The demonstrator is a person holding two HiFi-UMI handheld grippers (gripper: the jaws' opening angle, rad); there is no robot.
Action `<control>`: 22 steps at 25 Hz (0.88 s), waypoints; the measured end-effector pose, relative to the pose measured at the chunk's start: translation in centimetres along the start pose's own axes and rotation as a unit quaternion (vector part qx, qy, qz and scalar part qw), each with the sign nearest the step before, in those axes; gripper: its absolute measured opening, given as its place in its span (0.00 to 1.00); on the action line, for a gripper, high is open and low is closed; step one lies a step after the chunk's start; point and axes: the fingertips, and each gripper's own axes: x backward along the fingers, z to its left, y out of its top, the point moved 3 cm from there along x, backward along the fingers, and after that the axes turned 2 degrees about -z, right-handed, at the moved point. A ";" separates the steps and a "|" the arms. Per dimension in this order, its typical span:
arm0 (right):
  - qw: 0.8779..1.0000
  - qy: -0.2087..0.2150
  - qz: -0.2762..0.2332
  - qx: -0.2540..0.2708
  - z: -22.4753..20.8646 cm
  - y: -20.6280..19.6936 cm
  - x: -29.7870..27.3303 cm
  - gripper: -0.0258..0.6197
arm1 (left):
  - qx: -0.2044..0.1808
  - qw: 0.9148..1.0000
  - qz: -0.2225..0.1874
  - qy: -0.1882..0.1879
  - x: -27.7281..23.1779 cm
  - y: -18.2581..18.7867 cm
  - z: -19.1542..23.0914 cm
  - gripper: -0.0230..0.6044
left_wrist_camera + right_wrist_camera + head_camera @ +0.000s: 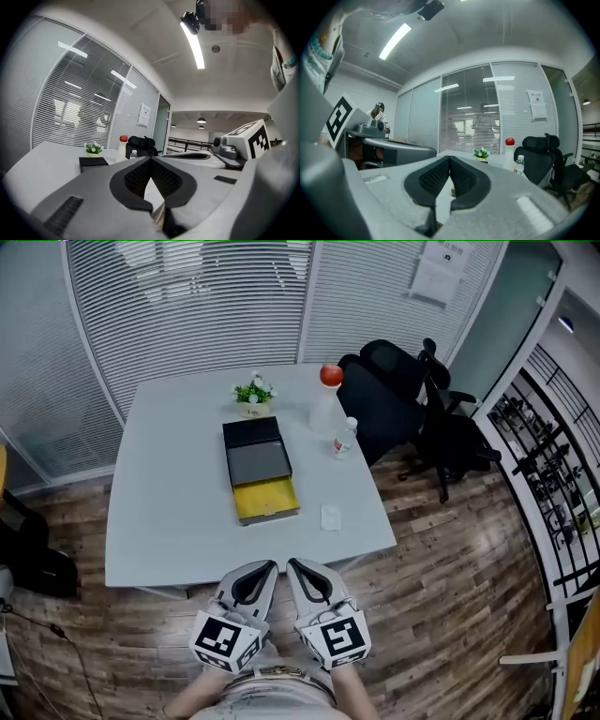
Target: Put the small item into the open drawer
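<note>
Two tools: the left hand-held gripper (pixel 271 566) and the right hand-held gripper (pixel 293 564) sit side by side just off the worktop's (pixel 169 493) near edge, each with its jaws pressed together on nothing.
Small item: a pale, flat piece (pixel 330 517) lying on the worktop just right of the open drawer's front, well apart from both tools.
Drawer: yellow tray (pixel 266 499), empty, pulled toward the person from a black drawer box (pixel 255 451).
Step in hand: judged as the reach toward the item; nothing grasped yet.
Doing it well: spread the right jaws before arriving, come in low, pinch the item's edges, lift it over the drawer's front wall, and release inside.
Farther out: potted plant (pixel 253 393), water bottle (pixel 345 439), office chair (pixel 403 399).
</note>
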 end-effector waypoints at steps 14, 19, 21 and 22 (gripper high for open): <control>1.000 0.014 0.023 -0.001 2.0 -1.1 -5.0 0.04 | 0.018 1.000 0.002 -0.005 0.5 -0.1 4.8 0.03; 0.999 0.025 0.032 0.012 2.5 -1.4 -6.0 0.04 | 0.030 1.000 0.003 0.005 0.3 0.0 5.6 0.03; 0.999 0.031 0.033 0.012 2.1 -1.4 -6.8 0.04 | 0.032 0.999 0.004 0.010 -0.4 -0.1 6.2 0.03; 0.999 0.033 0.032 0.011 1.7 -1.3 -7.3 0.04 | 0.032 0.999 0.004 0.012 -0.8 -0.1 6.6 0.03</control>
